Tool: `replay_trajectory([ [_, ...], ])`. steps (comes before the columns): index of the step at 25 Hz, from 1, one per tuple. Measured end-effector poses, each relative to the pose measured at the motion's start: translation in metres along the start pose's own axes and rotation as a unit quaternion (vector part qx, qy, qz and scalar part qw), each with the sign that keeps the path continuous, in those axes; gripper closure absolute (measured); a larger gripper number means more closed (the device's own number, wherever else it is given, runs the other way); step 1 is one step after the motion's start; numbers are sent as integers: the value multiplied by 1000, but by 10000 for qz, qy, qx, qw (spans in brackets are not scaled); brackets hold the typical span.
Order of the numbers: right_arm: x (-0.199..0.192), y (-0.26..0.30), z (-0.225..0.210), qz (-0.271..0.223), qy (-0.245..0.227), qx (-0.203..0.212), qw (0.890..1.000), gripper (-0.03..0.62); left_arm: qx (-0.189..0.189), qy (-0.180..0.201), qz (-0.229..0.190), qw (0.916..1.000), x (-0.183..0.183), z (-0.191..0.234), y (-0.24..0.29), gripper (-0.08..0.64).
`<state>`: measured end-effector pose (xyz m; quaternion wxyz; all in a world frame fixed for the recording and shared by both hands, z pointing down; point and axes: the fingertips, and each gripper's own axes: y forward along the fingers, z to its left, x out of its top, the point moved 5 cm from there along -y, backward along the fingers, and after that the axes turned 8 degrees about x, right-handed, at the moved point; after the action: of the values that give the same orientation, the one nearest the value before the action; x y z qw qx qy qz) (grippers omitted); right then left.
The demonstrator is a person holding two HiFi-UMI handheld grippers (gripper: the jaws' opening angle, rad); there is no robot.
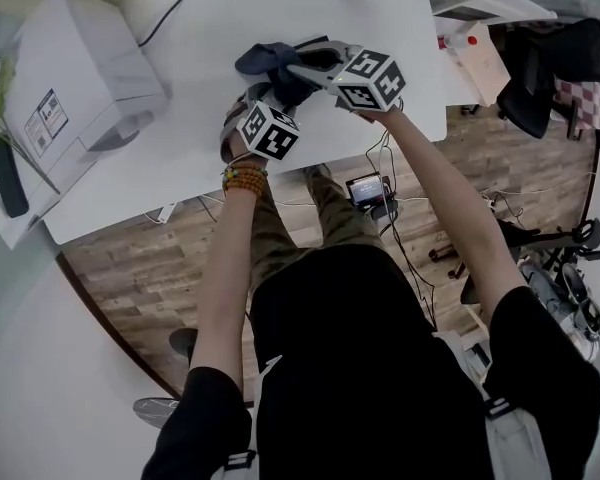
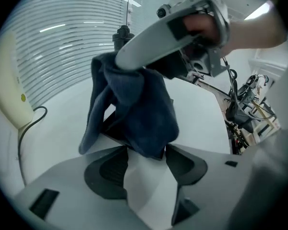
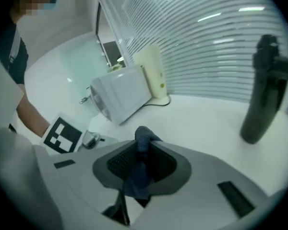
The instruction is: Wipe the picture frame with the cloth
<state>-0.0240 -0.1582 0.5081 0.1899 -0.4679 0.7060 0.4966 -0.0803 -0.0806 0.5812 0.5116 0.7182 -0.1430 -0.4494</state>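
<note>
Right tongs pressed together, pinching dark blue cloth above white tabletop's near edge. Left tongs spread; cloth's hanging end, black picture frame edge at tips, clamping unclear.

Person in black shirt at white table, right gripper touching dark blue cloth at upper centre, left gripper just below, white box at upper left.
</note>
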Motion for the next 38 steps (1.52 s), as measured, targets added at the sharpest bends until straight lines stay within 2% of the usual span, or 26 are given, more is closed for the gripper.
replay_trajectory([
  [2,5,-29,-35,-80,-117,-940,9955,525,-5,16,-31,10000,1,0,0,305],
  [4,-7,-42,-65,340,-338,-1699,9843,525,0,2,-38,10000,0,0,0,305],
  [5,-17,-40,-75,637,-429,-1894,9789,525,-3,-4,-40,10000,-1,0,0,305],
  [7,-34,-25,-80,1141,-614,-2035,9705,525,-18,-8,-52,10000,-1,0,0,305],
  [11,-37,0,-66,1420,-900,-2157,9619,526,-49,16,-79,10000,0,0,1,305],
  [13,-33,15,-55,1450,-870,-1981,9655,526,-37,26,-97,9999,-1,1,1,305],
  [18,-20,66,-13,1556,-845,-1122,9778,529,-74,64,-57,9999,0,0,0,305],
  [20,-18,76,-6,1445,-474,-795,9852,529,-70,69,-62,9999,0,0,0,308],
  [22,-12,72,-3,981,344,21,9946,528,-45,83,-53,9999,0,1,0,308],
  [23,-6,64,-2,632,686,431,9947,528,-54,86,-37,9999,0,1,0,308],
  [24,3,52,-4,260,849,615,9941,528,-67,91,-20,9999,-1,1,0,308],
  [25,11,36,-11,-78,838,499,9952,526,-78,97,-9,9999,-1,1,0,310],
  [27,19,-2,-36,-442,517,-359,9970,523,-87,112,-7,9999,0,1,0,310],
  [28,16,-16,-49,-362,263,-852,9954,523,-83,116,-12,9999,0,1,0,310],
  [29,7,-23,-58,-83,-52,-1234,9923,523,-76,118,-16,9999,0,1,0,310],
  [30,-5,-24,-63,347,-421,-1449,9879,523,-67,117,-18,9999,0,1,0,310],
  [32,-31,-12,-59,1286,-1289,-1532,9713,523,-59,115,-20,9999,-1,0,-1,310],
  [34,-42,1,-49,1865,-1973,-1565,9496,523,-64,115,-22,9999,0,0,0,310],
  [36,-43,12,-44,2133,-2065,-1568,9420,526,-58,109,-29,9999,1,1,1,310],
  [38,-41,18,-40,2233,-1845,-1479,9456,528,-40,89,-49,9999,0,1,0,310],
])
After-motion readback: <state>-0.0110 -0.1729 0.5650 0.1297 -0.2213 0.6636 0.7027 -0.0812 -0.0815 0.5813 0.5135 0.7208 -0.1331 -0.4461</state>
